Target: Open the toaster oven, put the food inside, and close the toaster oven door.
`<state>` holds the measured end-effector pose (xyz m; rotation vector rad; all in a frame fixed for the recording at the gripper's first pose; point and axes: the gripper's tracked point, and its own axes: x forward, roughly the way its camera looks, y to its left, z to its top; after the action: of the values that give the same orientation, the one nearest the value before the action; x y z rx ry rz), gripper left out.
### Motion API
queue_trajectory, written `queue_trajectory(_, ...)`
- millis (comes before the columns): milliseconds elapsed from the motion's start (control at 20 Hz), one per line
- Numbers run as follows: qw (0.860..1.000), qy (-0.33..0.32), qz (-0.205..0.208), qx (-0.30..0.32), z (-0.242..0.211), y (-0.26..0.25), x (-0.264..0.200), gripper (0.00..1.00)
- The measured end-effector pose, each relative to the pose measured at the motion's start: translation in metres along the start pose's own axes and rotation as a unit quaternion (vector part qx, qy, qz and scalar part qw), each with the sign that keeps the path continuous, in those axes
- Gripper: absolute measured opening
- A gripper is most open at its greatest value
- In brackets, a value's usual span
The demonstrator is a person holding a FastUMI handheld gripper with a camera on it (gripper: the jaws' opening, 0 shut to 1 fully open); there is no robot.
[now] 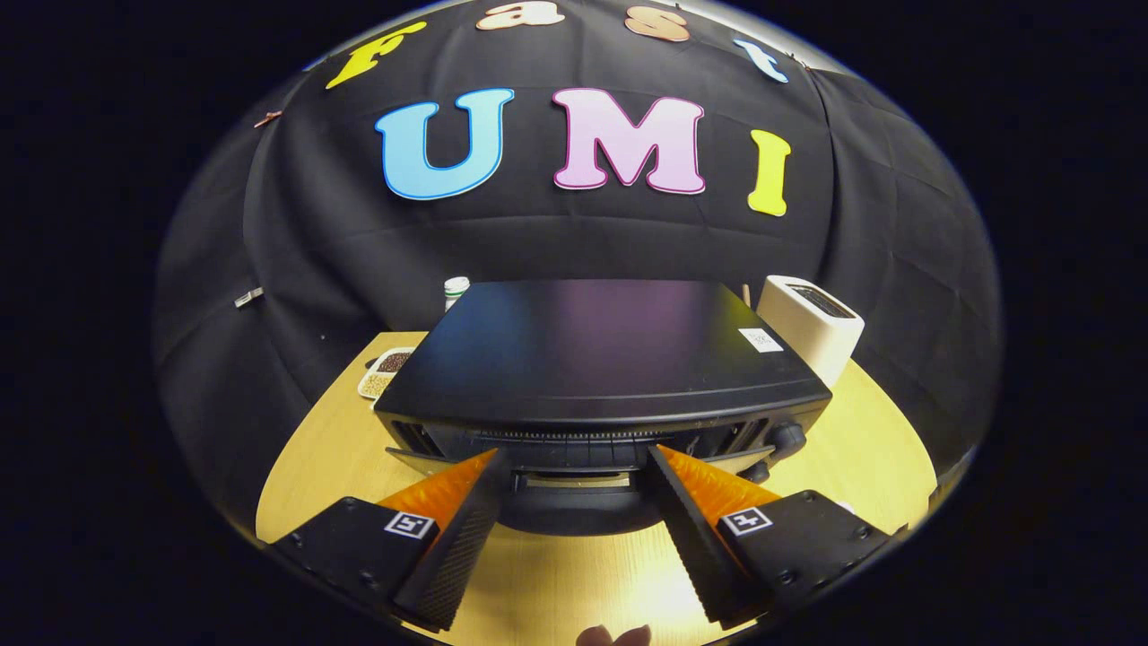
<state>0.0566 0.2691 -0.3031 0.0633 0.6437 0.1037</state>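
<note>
In the middle of the frame, on the pale wooden worktop (332,458), sits the black toaster oven (601,359), seen from above and in front so that its flat, glossy top takes up most of what shows. A small white sticker (760,339) lies on the right rear part of that top. Along the oven's front edge a ribbed strip runs side to side, with two dark knobs (778,449) at its right end. The door (574,480) is tilted out from the front, part-way down, its handle between the two fingertips.

At the bottom of the frame, the tool (574,462) is released: its two orange-and-black fingers (448,516) stand wide apart, their tips level with the oven's front, one either side of the door handle and pressing on nothing. Each finger carries a small square marker.

Behind the oven to the right stands a white toaster (812,323). To the left rear, a white bottle (456,289) peeks over the oven's corner, and a shallow tray of grains (384,372) lies on the worktop beside it. A fingertip-like shape shows at the very bottom centre.
</note>
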Motion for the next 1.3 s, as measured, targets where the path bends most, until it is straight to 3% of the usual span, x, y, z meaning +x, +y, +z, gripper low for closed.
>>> queue_trajectory(400, 1.000, 0.024, 0.001, -0.006, -0.048, -0.001, -0.032, 0.99)
queue_trajectory(950, 0.991, 0.133, 0.006, -0.016, -0.146, -0.018, -0.055, 0.98)
queue_trajectory(1300, 0.988, 0.149, 0.040, -0.017, -0.148, -0.024, -0.068, 0.99)
